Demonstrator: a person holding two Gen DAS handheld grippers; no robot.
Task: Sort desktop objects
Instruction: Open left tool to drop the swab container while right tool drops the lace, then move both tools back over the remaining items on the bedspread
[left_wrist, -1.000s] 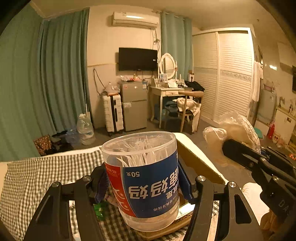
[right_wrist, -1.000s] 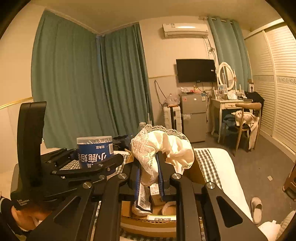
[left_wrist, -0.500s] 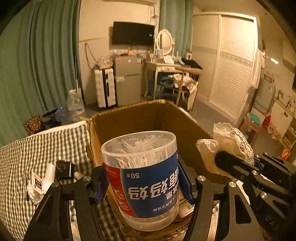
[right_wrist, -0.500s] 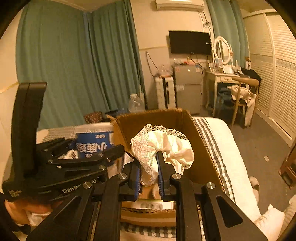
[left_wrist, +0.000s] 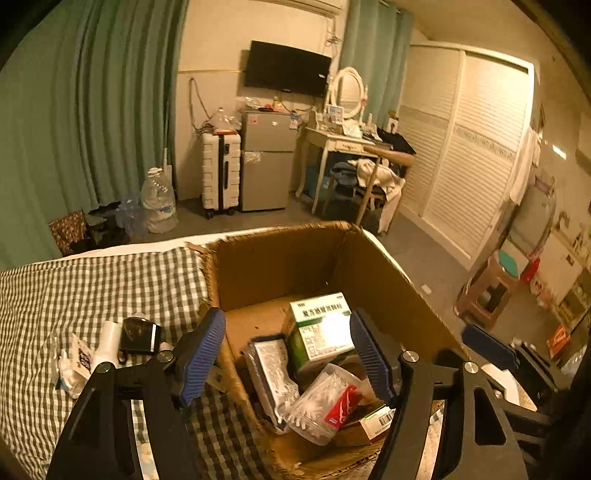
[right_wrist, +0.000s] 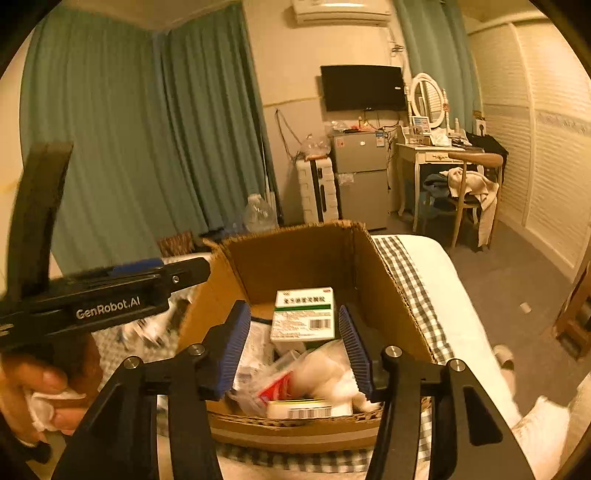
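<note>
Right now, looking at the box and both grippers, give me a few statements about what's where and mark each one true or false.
1. The clear tub of floss picks lies on its side inside the cardboard box. True.
2. The left gripper is clamped on the tub. False: its jaws are opening and nothing is between them.
3. The green and white medicine box sits inside the cardboard box. True.
4. The right gripper holds the lacy white cloth. False: its jaws are opening and the cloth lies in the box below.
5. The checked cloth beside the box is bare. False: small items lie on it.
</note>
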